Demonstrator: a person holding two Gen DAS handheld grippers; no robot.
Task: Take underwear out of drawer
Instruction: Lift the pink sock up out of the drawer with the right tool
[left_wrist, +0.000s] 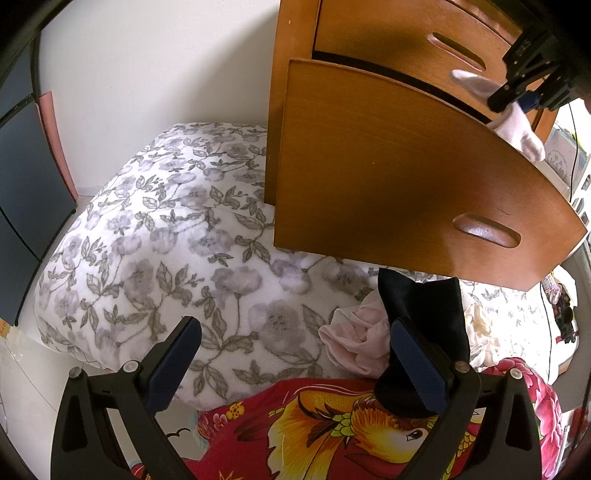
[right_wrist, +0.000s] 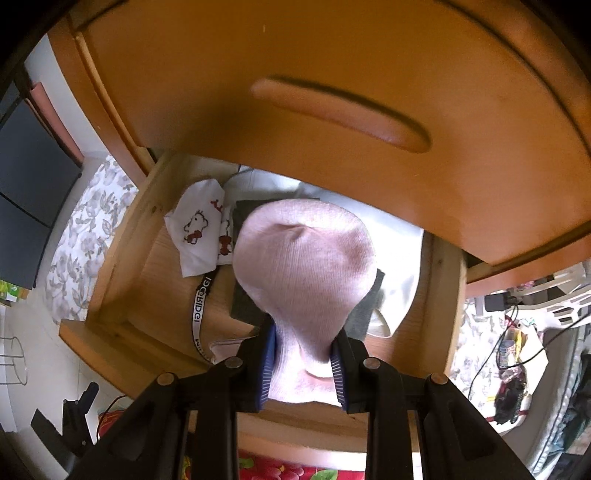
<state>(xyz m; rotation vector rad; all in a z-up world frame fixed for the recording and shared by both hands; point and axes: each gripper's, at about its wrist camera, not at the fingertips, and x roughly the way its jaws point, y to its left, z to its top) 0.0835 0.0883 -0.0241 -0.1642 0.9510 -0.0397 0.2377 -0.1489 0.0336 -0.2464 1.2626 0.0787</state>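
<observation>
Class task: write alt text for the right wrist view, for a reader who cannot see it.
The right hand-held gripper pinches a pale pink knitted garment above an open wooden drawer. White cartoon-print underwear lies inside, below a closed drawer front.

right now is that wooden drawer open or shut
Open: the drawer is pulled out below the drawer above, with white printed underwear inside, and the right gripper holds a pink garment above it.

Right gripper (right_wrist: 304, 354) pointing steeply down, jaws narrowed, blue pads (right_wrist: 266, 363) pressing pale pink knitted garment (right_wrist: 303, 266) from both sides. Left gripper (left_wrist: 295, 365) angled downward, jaws standing wide apart, nothing pinched between fingers (left_wrist: 177, 354).
</observation>
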